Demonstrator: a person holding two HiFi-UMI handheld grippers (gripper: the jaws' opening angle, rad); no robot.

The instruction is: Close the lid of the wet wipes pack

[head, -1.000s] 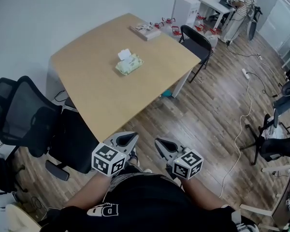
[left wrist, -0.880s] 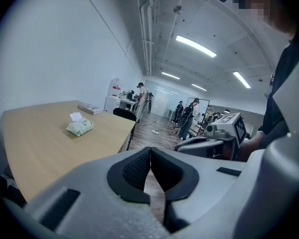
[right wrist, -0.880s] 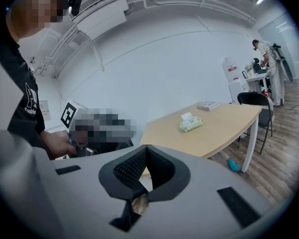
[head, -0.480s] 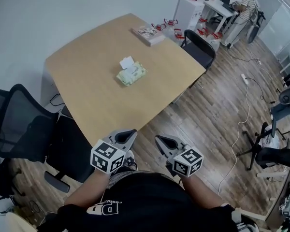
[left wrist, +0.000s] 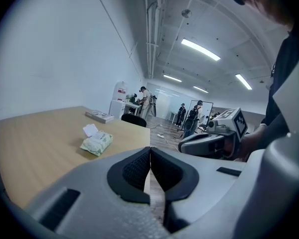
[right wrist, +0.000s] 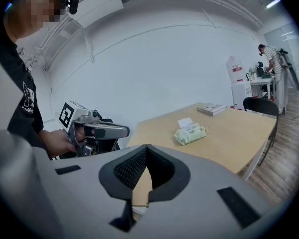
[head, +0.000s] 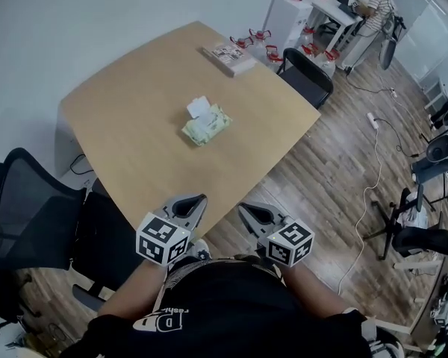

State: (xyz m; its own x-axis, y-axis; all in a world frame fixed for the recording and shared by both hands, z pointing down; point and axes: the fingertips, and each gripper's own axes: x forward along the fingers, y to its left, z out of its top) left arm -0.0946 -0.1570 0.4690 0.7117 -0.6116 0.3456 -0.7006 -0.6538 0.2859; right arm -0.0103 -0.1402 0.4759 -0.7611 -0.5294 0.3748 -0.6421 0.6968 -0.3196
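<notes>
The pale green wet wipes pack (head: 207,125) lies near the middle of the wooden table (head: 134,148), with its white lid (head: 198,107) flipped open and standing up. The pack also shows in the left gripper view (left wrist: 97,143) and the right gripper view (right wrist: 191,133). My left gripper (head: 199,199) and right gripper (head: 243,208) are side by side just short of the table's near corner, well away from the pack. Both have their jaws closed together with nothing between them. The left gripper (left wrist: 150,151) and the right gripper (right wrist: 146,149) both point toward the table.
A flat box (head: 229,52) lies at the table's far edge. A black chair (head: 305,74) stands at the far right corner and a black office chair (head: 33,203) at the near left. A person (head: 369,6) works at a distant desk. A cable (head: 369,192) trails over the wooden floor.
Both grippers and the head view have moved forward toward the table, so its near corner and the pack sit closer. The jaws stayed shut throughout.
</notes>
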